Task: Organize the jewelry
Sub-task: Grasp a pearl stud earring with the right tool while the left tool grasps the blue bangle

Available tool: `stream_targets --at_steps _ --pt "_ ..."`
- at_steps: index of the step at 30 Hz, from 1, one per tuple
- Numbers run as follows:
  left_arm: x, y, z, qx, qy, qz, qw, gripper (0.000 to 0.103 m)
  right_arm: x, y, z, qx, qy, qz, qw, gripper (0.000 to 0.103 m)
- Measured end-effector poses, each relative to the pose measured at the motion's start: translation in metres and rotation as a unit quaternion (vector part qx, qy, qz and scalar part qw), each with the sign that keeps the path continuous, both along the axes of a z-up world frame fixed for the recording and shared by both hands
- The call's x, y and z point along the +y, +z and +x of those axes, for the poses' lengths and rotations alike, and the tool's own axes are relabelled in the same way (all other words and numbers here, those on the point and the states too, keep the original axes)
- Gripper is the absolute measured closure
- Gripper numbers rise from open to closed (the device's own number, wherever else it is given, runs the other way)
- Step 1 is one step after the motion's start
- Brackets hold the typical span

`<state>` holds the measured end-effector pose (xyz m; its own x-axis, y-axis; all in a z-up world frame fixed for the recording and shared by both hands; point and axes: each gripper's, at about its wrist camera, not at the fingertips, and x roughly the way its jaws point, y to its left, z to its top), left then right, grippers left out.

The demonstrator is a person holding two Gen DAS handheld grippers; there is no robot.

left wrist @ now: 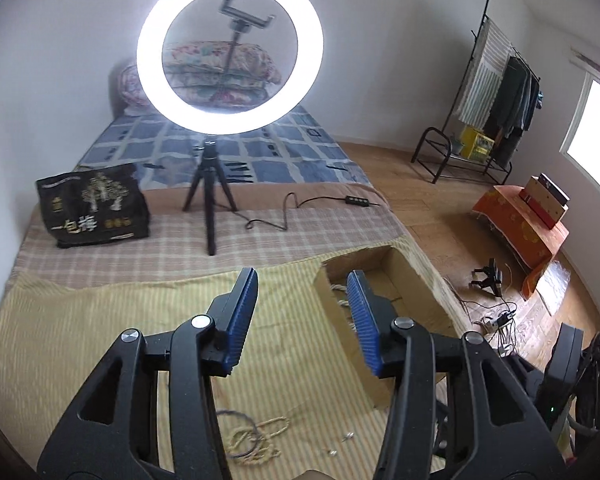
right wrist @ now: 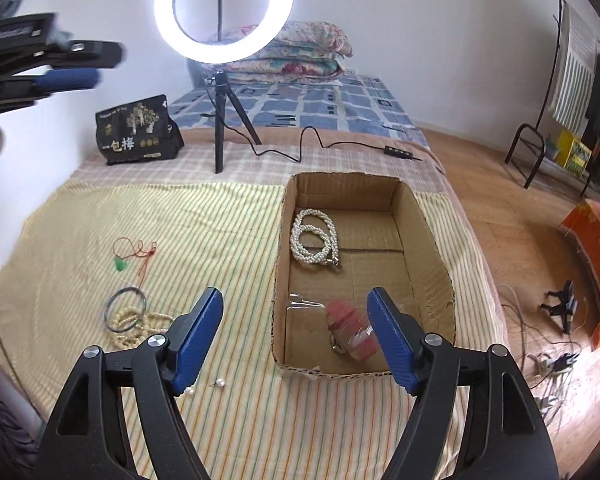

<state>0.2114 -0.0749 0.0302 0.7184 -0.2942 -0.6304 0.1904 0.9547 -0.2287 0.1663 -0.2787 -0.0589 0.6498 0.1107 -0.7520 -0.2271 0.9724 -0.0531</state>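
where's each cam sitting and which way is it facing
Left wrist: on the left gripper, raised over the striped cloth, facing the ring light; its open fingers show.
Right wrist: on the right gripper, facing the box and pearl necklace; its open fingers and the left gripper show.
Shared: light, box, black bag.
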Motion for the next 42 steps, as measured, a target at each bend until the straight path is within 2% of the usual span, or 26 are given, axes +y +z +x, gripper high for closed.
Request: stream_targets --at_steps 1,3,5,12,17,23,30,37,42 --pt "0.007 -0.001 -0.005 0.001 0.004 0.000 1.0000 0.053 0.004 -0.001 -0.001 -0.003 0.001 -0.006 1.000 0.024" --pt "0.022 -0.005 -0.015 0.001 0.013 0.000 0.9999 0.041 0.008 -0.001 -0.004 -0.005 0.004 -0.010 1.000 0.024" --pt "0.035 -0.009 -0.026 -0.005 0.020 -0.002 0.9998 0.039 0.012 -0.001 -0.007 -0.003 0.008 -0.004 1.000 0.024" --pt "0.064 -0.035 -0.053 0.009 0.033 0.002 0.9994 0.038 0.013 -0.007 -0.017 0.006 0.013 0.028 1.000 0.024" --pt "0.076 -0.055 -0.060 0.026 0.044 -0.003 0.9987 0.038 0.018 -0.010 -0.024 0.003 0.029 0.021 0.999 0.024" --pt "0.081 -0.080 -0.061 0.051 0.045 0.000 0.9977 0.038 0.025 -0.016 -0.035 0.022 0.054 0.023 0.998 0.024" --pt "0.084 -0.116 -0.057 0.097 0.032 0.013 0.9947 0.038 0.019 -0.031 -0.049 0.049 0.046 0.044 0.997 0.024" --pt "0.096 -0.151 -0.054 0.153 0.033 -0.003 0.9876 0.039 0.011 -0.047 -0.057 0.066 0.031 0.042 0.996 0.024" --pt "0.100 -0.170 -0.054 0.182 0.035 -0.006 0.9827 0.039 0.007 -0.066 -0.057 0.098 0.029 0.057 0.993 0.024"
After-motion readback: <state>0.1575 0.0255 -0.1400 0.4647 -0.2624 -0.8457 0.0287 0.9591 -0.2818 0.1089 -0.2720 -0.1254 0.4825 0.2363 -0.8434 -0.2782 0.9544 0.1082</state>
